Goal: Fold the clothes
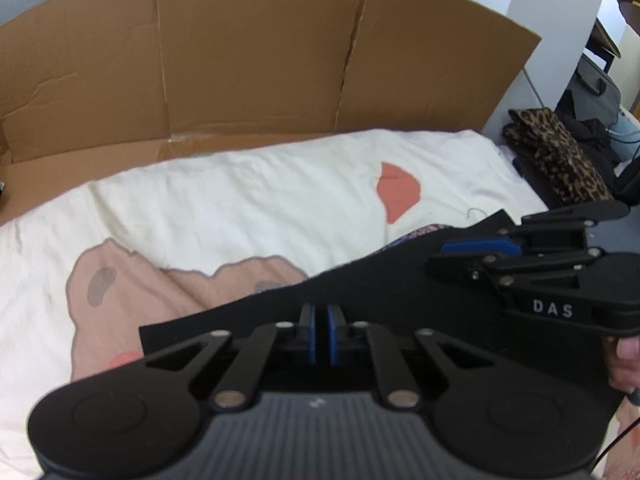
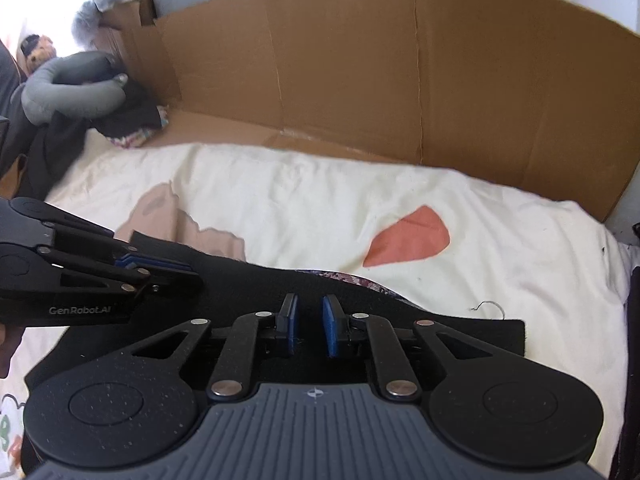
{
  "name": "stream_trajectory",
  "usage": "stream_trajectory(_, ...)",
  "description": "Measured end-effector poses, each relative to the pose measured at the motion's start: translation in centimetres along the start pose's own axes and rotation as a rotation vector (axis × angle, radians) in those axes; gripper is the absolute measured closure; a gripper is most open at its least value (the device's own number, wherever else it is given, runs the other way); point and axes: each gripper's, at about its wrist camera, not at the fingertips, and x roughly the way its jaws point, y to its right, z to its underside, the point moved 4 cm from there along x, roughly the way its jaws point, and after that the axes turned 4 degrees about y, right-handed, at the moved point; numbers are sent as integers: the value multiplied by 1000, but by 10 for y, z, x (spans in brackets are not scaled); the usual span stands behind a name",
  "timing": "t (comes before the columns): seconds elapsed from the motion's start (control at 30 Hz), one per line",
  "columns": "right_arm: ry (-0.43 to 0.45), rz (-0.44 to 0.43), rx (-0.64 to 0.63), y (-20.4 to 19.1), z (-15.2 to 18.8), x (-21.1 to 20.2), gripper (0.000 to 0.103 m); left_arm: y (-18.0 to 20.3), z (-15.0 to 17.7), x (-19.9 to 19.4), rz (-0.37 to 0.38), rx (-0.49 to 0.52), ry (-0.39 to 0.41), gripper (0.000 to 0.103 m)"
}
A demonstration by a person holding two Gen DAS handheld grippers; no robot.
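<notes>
Working over a bed [image 1: 240, 200] dressed in a cream sheet with pink and coral patches. Keeping a black cloth [image 1: 400, 292] spread flat on the near part of that sheet, a strip of patterned fabric peeking out along its far edge. Pinching the cloth near its left end with the left hand-held gripper [image 1: 322, 332], blue pads drawn almost together on the fabric. Pointing the right hand-held gripper [image 2: 310, 328] down onto the cloth towards its right end, pads standing slightly apart with black fabric between them; not managing to tell whether those pads are pressing on it. Facing a cardboard wall [image 1: 240, 60] standing along the far side of the bed. Leaving a leopard-print garment [image 1: 560, 152] lying at the right edge and a grey plush toy [image 2: 68, 84] sitting in the far left corner.
</notes>
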Motion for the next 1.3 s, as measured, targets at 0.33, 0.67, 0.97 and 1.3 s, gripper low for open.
stream_trajectory(0.33, -43, -25, -13, 4, 7, 15, 86, -5, 3, 6, 6, 8, -29, 100)
stream_trajectory(0.67, -15, -33, 4, 6, 12, 14, 86, 18, 1, -23, 68, -12, -7, 91)
stream_trajectory(0.97, 37, -44, 23, -6, -11, -26, 83, 24, 0, -37, 74, -11, 29, 91)
stream_trajectory(1.3, 20, -48, 2, -5, 31, -45, 84, 32, 23, -28, 89, 17, -9, 90)
